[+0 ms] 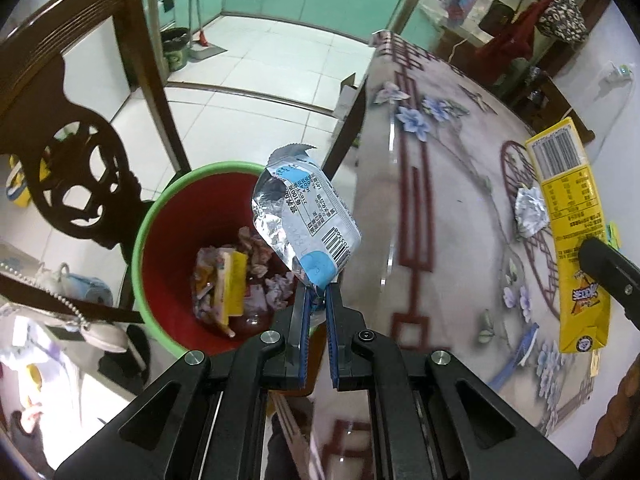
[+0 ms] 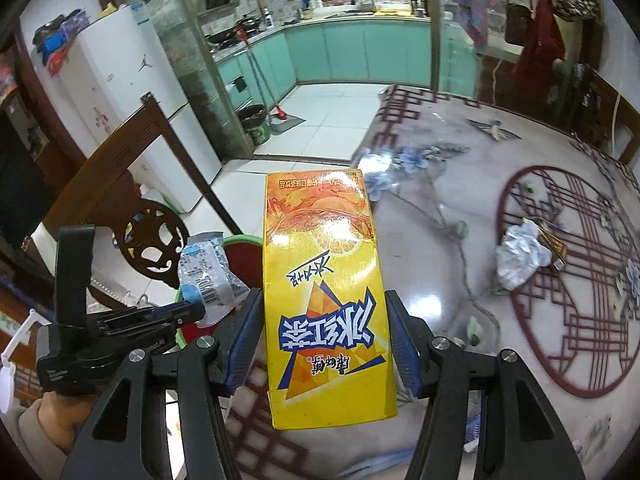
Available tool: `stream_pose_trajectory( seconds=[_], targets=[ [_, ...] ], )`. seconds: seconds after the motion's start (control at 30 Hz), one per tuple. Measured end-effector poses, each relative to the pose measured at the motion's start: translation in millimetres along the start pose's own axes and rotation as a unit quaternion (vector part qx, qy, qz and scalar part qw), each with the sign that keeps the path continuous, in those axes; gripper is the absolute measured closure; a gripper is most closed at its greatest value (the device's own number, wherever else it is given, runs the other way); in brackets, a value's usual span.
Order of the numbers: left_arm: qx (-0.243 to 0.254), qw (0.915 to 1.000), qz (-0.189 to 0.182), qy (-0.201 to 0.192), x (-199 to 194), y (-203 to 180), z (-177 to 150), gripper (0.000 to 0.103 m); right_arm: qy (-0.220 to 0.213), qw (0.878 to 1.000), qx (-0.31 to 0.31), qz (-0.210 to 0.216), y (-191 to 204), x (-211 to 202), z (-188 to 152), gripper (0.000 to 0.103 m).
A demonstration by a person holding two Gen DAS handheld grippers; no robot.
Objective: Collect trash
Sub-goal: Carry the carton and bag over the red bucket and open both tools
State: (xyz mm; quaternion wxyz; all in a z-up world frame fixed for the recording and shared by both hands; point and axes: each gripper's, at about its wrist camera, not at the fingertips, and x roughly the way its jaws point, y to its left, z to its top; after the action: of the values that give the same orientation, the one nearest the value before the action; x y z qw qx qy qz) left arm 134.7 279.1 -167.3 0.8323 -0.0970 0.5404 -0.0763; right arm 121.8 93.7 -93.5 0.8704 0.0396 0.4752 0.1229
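Left wrist view: the left gripper pinches a silver-and-blue wrapper by its near corner, at the table edge, over the right rim of the green-rimmed red bin.
Right wrist view: the right gripper clamps a yellow drink carton by its sides, the carton jutting far past the fingertips above the near table edge; crumpled foil lies on the table, well apart to the right.
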Motion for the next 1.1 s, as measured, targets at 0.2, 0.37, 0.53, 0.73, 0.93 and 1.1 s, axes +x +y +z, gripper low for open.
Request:
stream_pose_trajectory(
  seconds=[0.2,0.37,0.53,0.73,0.93,1.1],
  targets=[
    [-0.007,0.9999,0.009,0.008,5.6,13.6,1.6,0.096,0.010,1.000,-0.024,0.012,23.3,14.4,6.9,0.045],
    [-0.016,0.9996,0.016,0.017,11.7,27.7,2.7,0.096,0.017,0.999,-0.040,0.020,37.1,26.2,12.4,0.045],
    [-0.024,0.9993,0.019,0.022,16.0,37.6,4.6,0.096,0.026,0.998,-0.055,0.028,50.8,38.2,17.3,0.045],
    [-0.032,0.9986,0.026,0.034,24.8,49.4,3.7,0.096,0.044,0.995,-0.070,0.050,64.5,57.6,22.5,0.045],
    [-0.046,0.9970,0.036,0.052,36.9,61.4,2.3,0.096,0.056,0.993,-0.082,0.066,78.2,76.2,25.6,0.045],
    [-0.056,0.9955,0.037,0.067,45.9,68.1,-0.1,0.096,0.072,0.991,-0.079,0.086,82.0,90.4,26.4,0.045]
  ],
)
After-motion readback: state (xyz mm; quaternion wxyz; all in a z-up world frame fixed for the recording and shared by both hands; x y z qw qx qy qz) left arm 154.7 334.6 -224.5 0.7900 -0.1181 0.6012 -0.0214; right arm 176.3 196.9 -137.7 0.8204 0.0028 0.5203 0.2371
